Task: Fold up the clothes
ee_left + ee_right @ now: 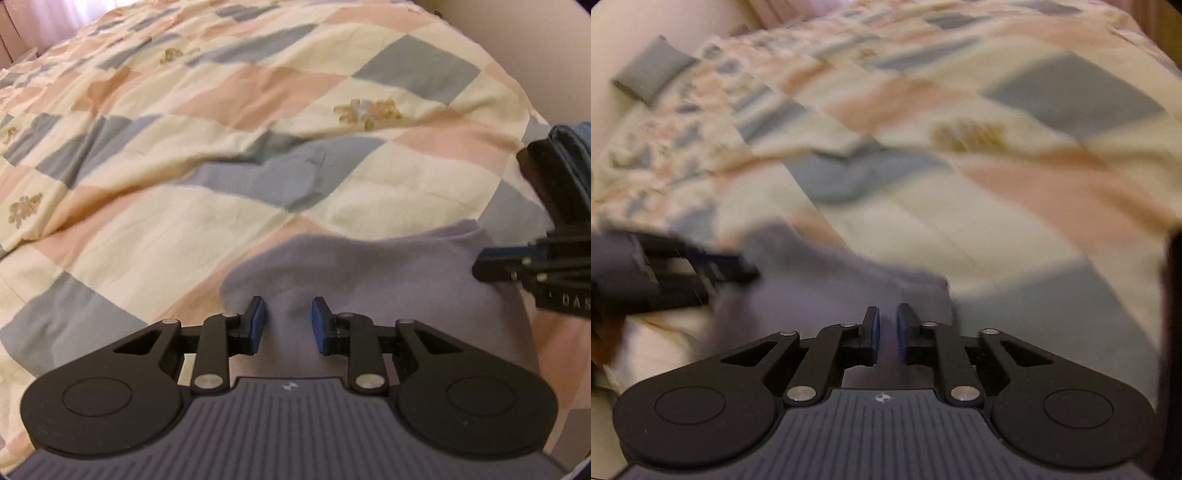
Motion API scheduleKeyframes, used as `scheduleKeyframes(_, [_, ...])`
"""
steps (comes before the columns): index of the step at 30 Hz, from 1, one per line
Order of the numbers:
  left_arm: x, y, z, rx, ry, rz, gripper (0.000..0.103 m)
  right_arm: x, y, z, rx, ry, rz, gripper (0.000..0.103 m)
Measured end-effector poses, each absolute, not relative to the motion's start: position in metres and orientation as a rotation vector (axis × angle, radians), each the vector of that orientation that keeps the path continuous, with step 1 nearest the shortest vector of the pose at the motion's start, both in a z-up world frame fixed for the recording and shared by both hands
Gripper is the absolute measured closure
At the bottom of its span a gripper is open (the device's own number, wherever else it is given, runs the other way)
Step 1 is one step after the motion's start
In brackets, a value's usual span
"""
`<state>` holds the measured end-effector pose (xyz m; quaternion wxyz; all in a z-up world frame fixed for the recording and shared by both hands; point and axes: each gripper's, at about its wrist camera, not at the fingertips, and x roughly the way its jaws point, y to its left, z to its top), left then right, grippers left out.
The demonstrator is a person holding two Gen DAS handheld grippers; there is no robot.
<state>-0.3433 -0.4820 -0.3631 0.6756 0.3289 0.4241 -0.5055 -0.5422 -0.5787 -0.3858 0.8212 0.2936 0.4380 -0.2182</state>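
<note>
A small purple cloth (373,266) is laid on the checked bed (184,155). The left gripper (288,325) is held with jaws spread; the right gripper (885,328) has jaws nearly pressed together around a purple fold. The cloth could be bunched up if pulled unevenly.

left gripper (288,325): black linkage arms, silver pivot screws, blue finger pads (258,325), ribbed grey housing with small white emblem. right gripper (885,332): identical build, blue pads (873,334). partial white lettering "das" on its side in left view.
</note>
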Motion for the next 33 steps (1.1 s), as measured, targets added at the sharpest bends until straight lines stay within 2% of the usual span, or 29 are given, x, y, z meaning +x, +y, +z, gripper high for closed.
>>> scheduleKeyframes(1, [-0.345, -0.480, -0.357, 0.745, 0.948, -1.124, 0.079, -0.546, -0.575, -0.384, 0.632, 0.908, -0.487, 0.091])
scheduleKeyframes(4, [-0.349, -0.468, -0.336, 0.737, 0.952, -1.092, 0.075, -0.553, -0.560, -0.363, 0.651, 0.848, -0.550, 0.081])
scheduleKeyframes(9, [-0.361, -0.430, -0.292, 0.717, 0.944, -1.075, 0.071, -0.562, -0.516, -0.325, 0.620, 0.828, -0.643, 0.070])
scheduleKeyframes(13, [-0.373, -0.394, -0.257, 0.727, 0.931, -1.054, 0.069, -0.571, -0.478, -0.293, 0.626, 0.807, -0.702, 0.068])
scheduleKeyframes(18, [-0.387, -0.347, -0.212, 0.701, 0.912, -1.039, 0.063, -0.582, -0.435, -0.246, 0.627, 0.765, -0.748, 0.058])
scheduleKeyframes(24, [-0.402, -0.300, -0.172, 0.678, 0.878, -1.036, 0.061, -0.593, -0.388, -0.195, 0.587, 0.726, -0.795, 0.052])
scheduleKeyframes(33, [-0.426, -0.265, -0.136, 0.681, 0.852, -1.020, 0.057, -0.611, -0.343, -0.157, 0.586, 0.705, -0.805, 0.047])
